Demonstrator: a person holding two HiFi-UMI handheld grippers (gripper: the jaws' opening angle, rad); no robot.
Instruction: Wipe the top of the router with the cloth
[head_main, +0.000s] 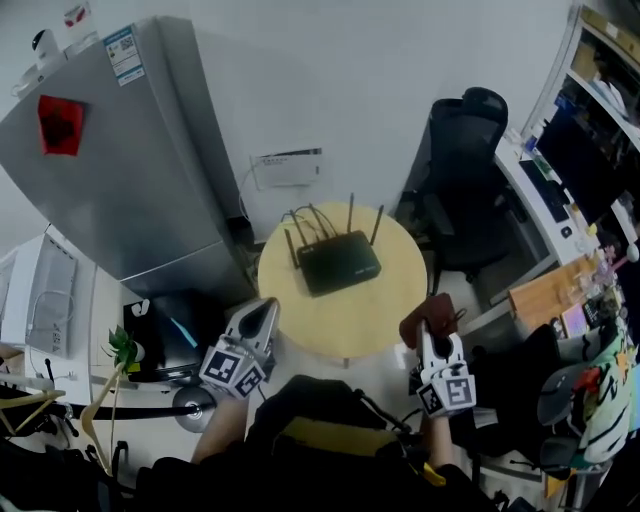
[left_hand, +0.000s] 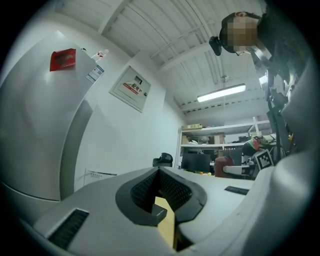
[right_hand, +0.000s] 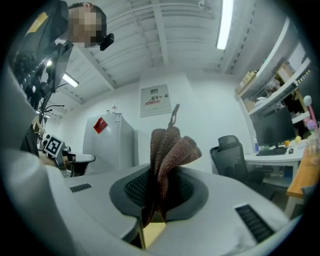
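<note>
A black router (head_main: 338, 265) with several antennas sits near the back of a small round wooden table (head_main: 390, 310). My right gripper (head_main: 433, 322) hovers at the table's front right edge, shut on a folded brown knitted cloth (head_main: 430, 308). In the right gripper view the cloth (right_hand: 169, 152) sticks up from between the closed jaws. My left gripper (head_main: 262, 312) is held at the table's front left edge, shut with nothing in it (left_hand: 162, 200). Both grippers point upward and stand apart from the router.
A grey refrigerator (head_main: 120, 150) stands left of the table, a black office chair (head_main: 465, 170) to its right rear, and a desk with shelves (head_main: 575, 160) along the right wall. A wall socket box (head_main: 287, 167) with cables is behind the table.
</note>
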